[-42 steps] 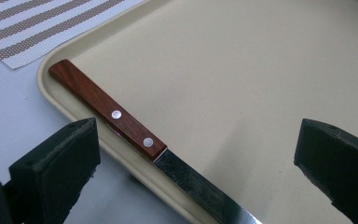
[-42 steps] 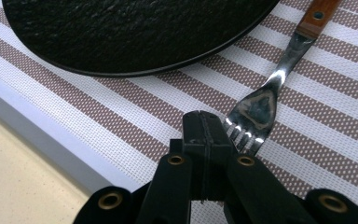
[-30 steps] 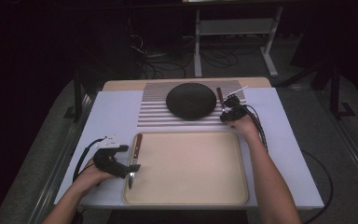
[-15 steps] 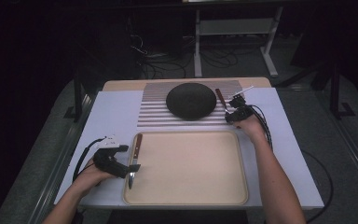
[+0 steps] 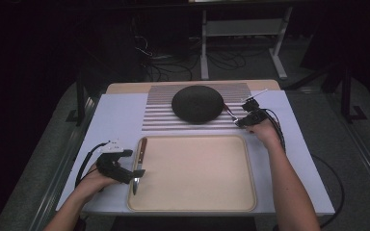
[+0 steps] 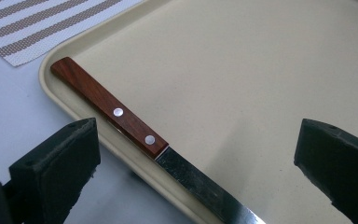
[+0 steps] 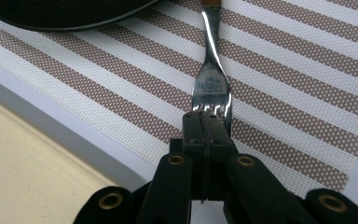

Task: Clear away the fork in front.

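Observation:
A fork (image 7: pixel 212 79) lies on the striped placemat (image 7: pixel 284 79) just right of a black plate (image 5: pixel 197 103), its wooden handle end pointing away. My right gripper (image 7: pixel 207 123) is shut on the fork's tines, and it sits at the plate's right side (image 5: pixel 244 121). A knife (image 6: pixel 112 109) with a reddish wooden handle rests across the left rim of the beige tray (image 6: pixel 261 70), blade toward me. My left gripper (image 6: pixel 196 149) stands open with one jaw on each side of the blade, touching nothing. From above it is at the tray's left edge (image 5: pixel 134 164).
The tray (image 5: pixel 192 192) takes up the near middle of the white table, and its inside is bare. The placemat (image 5: pixel 159 115) lies behind it. Cables trail from both grippers. The floor around the table is dark, with a metal stand at the back.
My right gripper has shifted slightly to the right beside the plate, still closed on the fork. The left gripper and the knife have stayed in place.

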`<control>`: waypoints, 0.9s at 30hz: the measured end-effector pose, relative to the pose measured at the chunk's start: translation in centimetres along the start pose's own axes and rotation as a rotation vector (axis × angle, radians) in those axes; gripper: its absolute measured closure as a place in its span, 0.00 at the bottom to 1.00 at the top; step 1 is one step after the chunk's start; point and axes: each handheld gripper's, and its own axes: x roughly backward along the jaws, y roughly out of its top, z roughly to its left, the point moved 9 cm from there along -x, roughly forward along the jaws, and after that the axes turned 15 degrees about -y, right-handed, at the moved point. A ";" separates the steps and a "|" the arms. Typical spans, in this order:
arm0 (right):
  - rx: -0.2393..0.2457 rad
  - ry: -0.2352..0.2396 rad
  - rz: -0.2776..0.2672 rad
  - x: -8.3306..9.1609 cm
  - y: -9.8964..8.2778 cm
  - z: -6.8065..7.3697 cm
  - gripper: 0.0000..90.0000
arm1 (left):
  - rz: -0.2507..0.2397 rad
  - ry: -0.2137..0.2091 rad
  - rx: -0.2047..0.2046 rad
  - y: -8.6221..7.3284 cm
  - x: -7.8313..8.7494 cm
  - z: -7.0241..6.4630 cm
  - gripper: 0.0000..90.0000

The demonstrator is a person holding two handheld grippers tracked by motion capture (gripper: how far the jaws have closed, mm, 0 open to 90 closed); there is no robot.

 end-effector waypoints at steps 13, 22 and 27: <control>0.004 -0.013 0.011 0.3 -0.3 -0.6 0.99 | 0.000 -0.001 0.000 0.0 0.0 0.0 0.00; 0.004 -0.020 0.010 0.6 -0.8 -1.0 0.99 | -0.004 -0.002 -0.008 0.0 0.0 0.0 0.00; 0.002 0.014 -0.041 2.0 -0.6 -0.5 0.95 | -0.006 -0.010 -0.015 0.1 0.1 0.0 0.00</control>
